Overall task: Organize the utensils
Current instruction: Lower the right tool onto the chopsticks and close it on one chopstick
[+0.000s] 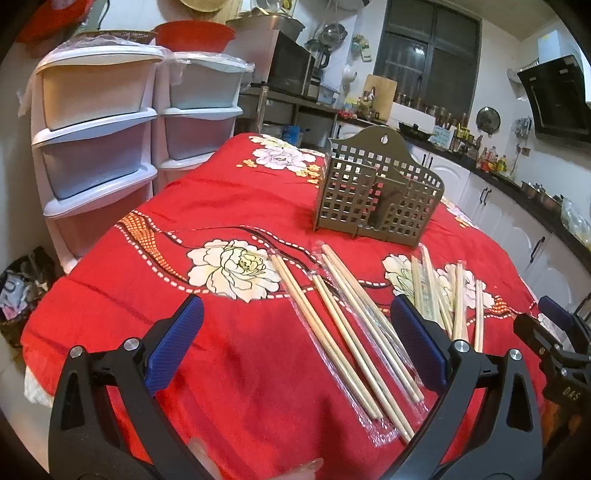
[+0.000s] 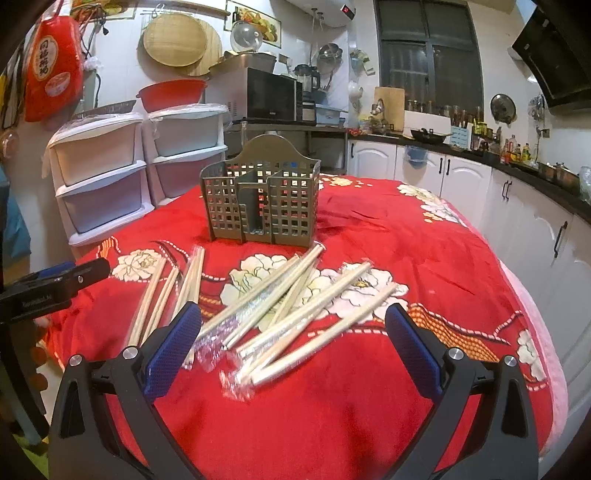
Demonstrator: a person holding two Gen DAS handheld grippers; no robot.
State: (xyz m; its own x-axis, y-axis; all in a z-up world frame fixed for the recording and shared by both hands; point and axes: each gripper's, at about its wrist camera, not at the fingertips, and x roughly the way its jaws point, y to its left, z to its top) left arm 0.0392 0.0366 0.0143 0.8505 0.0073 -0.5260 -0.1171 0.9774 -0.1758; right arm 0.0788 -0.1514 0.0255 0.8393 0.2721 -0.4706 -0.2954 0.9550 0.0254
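Note:
Several pairs of wooden chopsticks in clear plastic sleeves [image 1: 343,325] [image 2: 295,314] lie scattered on a red flowered tablecloth [image 1: 236,206] [image 2: 424,258]. Behind them stands an olive-grey perforated utensil holder [image 1: 376,195] [image 2: 260,199], upright and with nothing visible inside. My left gripper [image 1: 295,339] hovers open above the near ends of the left-hand chopsticks, nothing between its blue pads. My right gripper [image 2: 293,339] is open too, low over the right-hand pile. The right gripper [image 1: 550,325] shows at the left wrist view's right edge, and the left gripper [image 2: 59,277] at the other view's left edge.
White plastic drawer towers [image 1: 99,147] [image 2: 103,177] stand left of the table, with a red basin [image 1: 194,35] on top. A counter with white cabinets [image 2: 517,206] runs along the right. A microwave [image 2: 269,94] sits on a shelf behind the holder.

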